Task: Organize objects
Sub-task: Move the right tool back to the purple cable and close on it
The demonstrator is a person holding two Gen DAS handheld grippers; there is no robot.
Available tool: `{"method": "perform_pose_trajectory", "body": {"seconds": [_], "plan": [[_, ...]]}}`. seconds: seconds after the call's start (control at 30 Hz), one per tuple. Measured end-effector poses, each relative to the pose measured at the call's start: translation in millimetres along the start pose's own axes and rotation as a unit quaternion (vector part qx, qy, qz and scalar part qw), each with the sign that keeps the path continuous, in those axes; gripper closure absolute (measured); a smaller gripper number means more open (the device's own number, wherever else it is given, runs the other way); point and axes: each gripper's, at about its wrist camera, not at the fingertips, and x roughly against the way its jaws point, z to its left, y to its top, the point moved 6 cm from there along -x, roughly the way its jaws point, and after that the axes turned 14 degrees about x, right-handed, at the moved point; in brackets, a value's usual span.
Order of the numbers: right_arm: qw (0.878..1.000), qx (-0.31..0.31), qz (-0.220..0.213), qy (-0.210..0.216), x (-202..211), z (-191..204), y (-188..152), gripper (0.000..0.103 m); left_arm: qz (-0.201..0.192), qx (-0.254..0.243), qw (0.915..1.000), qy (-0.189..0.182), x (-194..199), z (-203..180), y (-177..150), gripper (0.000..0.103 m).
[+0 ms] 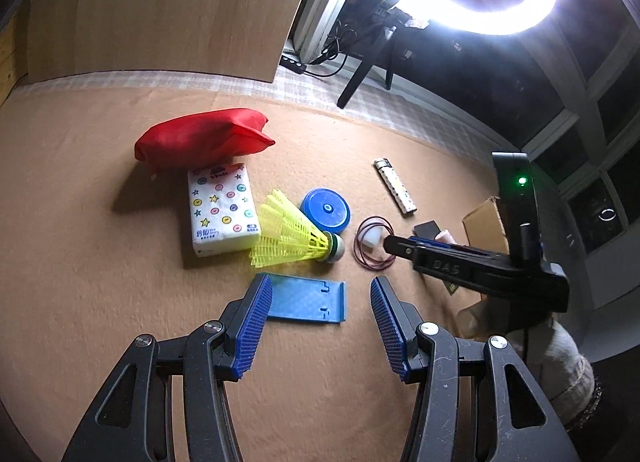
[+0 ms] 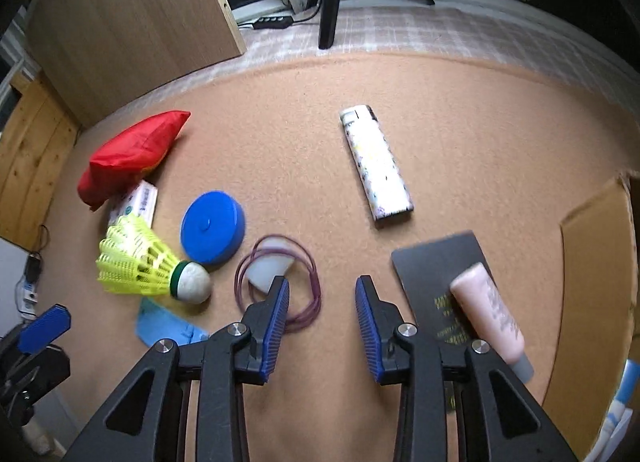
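Here, on the tan mat (image 2: 460, 110), largest to smallest: red pouch (image 1: 200, 138), leaning on the tissue pack (image 1: 222, 208); yellow shuttlecock (image 1: 292, 236) just beside the blue disc (image 1: 326, 209); patterned lighter (image 2: 378, 166), apart; purple rubber band (image 2: 288, 282). Left gripper (image 1: 320, 322) — fingers wide apart, empty — hovers over a flat blue plastic piece (image 1: 308, 300). Right gripper (image 2: 322, 322) — likewise wide, empty — sits above the band's near edge.

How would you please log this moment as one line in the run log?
left gripper: open, over blue plate | right gripper: open, at purple bands | nothing held
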Motion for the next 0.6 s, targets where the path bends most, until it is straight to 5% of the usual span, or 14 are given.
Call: {"method": "perform_pose_trajectory", "body": {"seconds": [0.13,0.27,0.4,0.6], "plan": [[0.999,0.042,-0.002,-0.030,-3.9,6.3,2.2,0.072,0.004,-0.001,1.0000,0.003,-7.2,-2.1,5.8,0.048],[0.994,0.087,0.006,-0.069,-3.1,9.9,-3.3,0.087,0.006,-0.004,1.0000,0.004,-14.5,-6.2,11.1,0.048],[0.992,0.102,0.018,-0.069,2.8,9.7,-14.8,0.097,0.009,-0.011,0.9999,0.001,-21.4,-14.1,16.0,0.048],[0.993,0.102,0.025,-0.061,13.1,8.5,-39.5,0.098,0.020,-0.022,0.9996,-0.004,-37.6,-27.4,20.0,0.049]]}}
